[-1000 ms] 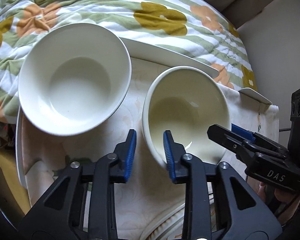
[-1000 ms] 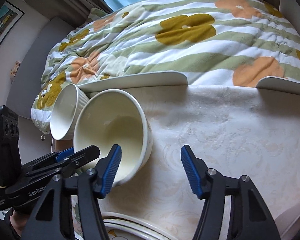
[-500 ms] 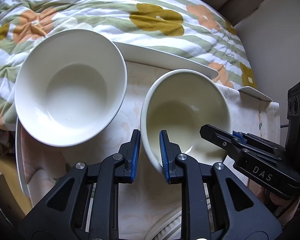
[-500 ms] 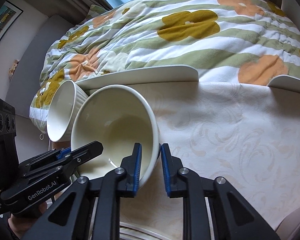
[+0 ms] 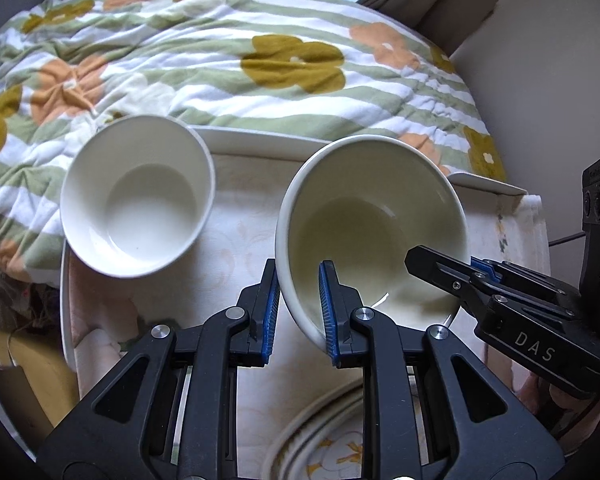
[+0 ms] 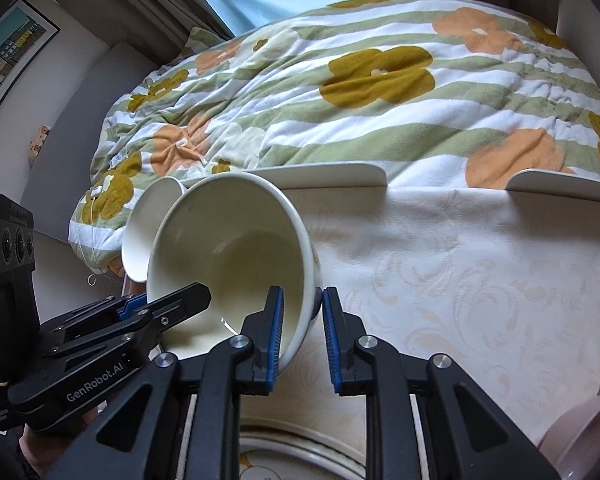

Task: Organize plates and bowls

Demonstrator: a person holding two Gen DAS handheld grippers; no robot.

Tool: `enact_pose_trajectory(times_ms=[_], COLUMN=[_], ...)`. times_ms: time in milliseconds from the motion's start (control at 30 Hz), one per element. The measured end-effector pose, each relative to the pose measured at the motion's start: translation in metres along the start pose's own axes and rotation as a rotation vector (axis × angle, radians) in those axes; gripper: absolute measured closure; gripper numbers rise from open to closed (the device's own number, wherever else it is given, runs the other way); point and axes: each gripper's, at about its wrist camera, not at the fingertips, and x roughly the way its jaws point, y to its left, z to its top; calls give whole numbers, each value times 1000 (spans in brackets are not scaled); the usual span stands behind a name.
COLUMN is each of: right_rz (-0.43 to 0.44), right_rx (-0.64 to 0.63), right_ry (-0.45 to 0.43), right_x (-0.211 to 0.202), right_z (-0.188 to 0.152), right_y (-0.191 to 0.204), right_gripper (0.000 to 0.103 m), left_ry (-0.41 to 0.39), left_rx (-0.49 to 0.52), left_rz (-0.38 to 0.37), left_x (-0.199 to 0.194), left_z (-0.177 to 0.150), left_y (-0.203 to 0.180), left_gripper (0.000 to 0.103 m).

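Observation:
A cream bowl (image 5: 374,216) is held by both grippers. My left gripper (image 5: 298,308) is shut on its near left rim, one finger inside and one outside. My right gripper (image 6: 300,334) is shut on its right rim (image 6: 306,280), and shows in the left wrist view (image 5: 460,276) at the bowl's right side. The bowl (image 6: 228,256) is tilted and lifted off the cloth-covered table (image 6: 460,280). A second white bowl (image 5: 138,196) stands to the left, apart from both grippers; in the right wrist view (image 6: 140,232) it is partly hidden behind the held bowl.
A patterned plate (image 5: 320,440) lies at the table's near edge, also in the right wrist view (image 6: 300,456). White raised rims (image 6: 320,174) border the table's far side. A floral quilt (image 5: 220,60) lies beyond. A wall stands at the right.
Both grippers closed on the cream bowl's rim, then raised and tilted it off the table. The white bowl stayed in place.

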Motion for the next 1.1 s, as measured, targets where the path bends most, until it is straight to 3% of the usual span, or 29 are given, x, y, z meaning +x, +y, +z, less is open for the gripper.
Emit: enact_pose_trajectory(times_ms=[300,633,833,1100], right_rz=[-10,-26,-59,-90], right_rx=[4,6,50,137], right_ry=[-87,-135,-100,-23], right_x=[-81,-170,-193,-188], right_z=[-26,-81,-118,-153], right_y=[-28,-101,-156,-210], right_gripper=[85,85,85,85], left_ry=[-64,-65,7,155], left_rx=[60,87,113,195], left_rz=[-4,-45,-81,-70], left_x=[-45,-61,-37,11], left_z=[-25,-87,-120,-139], left_y=[-83,-195,-256,-298], left_gripper=[86,86,86,86])
